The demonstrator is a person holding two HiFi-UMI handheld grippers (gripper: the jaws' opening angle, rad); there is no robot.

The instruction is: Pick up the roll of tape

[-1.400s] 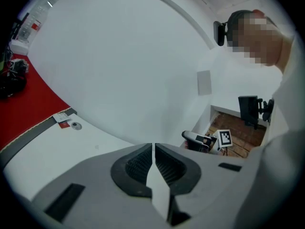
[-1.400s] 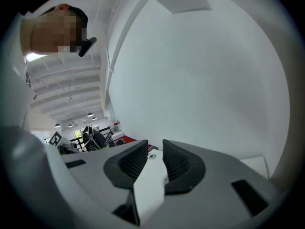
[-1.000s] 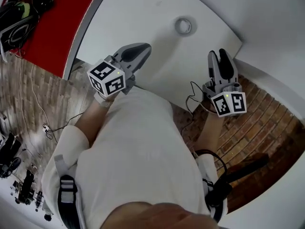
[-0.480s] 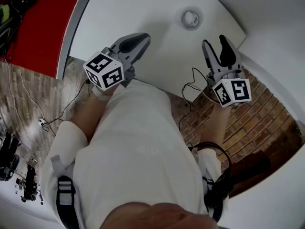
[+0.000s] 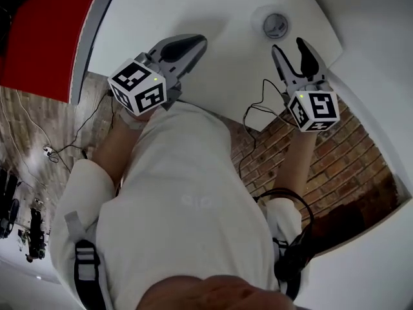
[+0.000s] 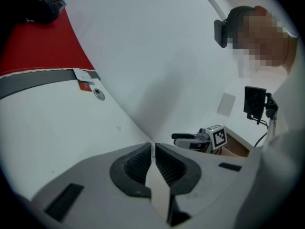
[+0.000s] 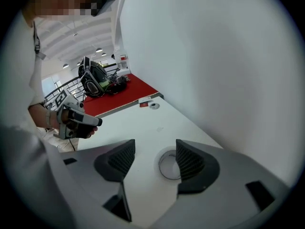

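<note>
Lying flat on the tabletop [image 5: 193, 5], the roll of tape [image 5: 275, 25] looked light and stiff, best pinched across its wall by the right gripper [image 5: 292, 47], jaws opening, empty, just short of it.

Not a word or number here is clear enough to read. The nearest things to signs are the black-and-white square patterns on the left cube [image 5: 137, 87] and the right cube [image 5: 314, 110]. They are blocky marks, one to a face, with no letters in them. The right cube's pattern also shows, small, in the left gripper view. A little red-and-white sticker [image 6: 86, 83] sits at the far edge of the white table [image 6: 47, 128], just by the grey strip [image 6: 33, 81]. It may carry print, but it is far too small to make out. The person's white shirt [image 5: 193, 166] has a faint pale mark [image 5: 197, 201] on it, too washed out to read.
</note>
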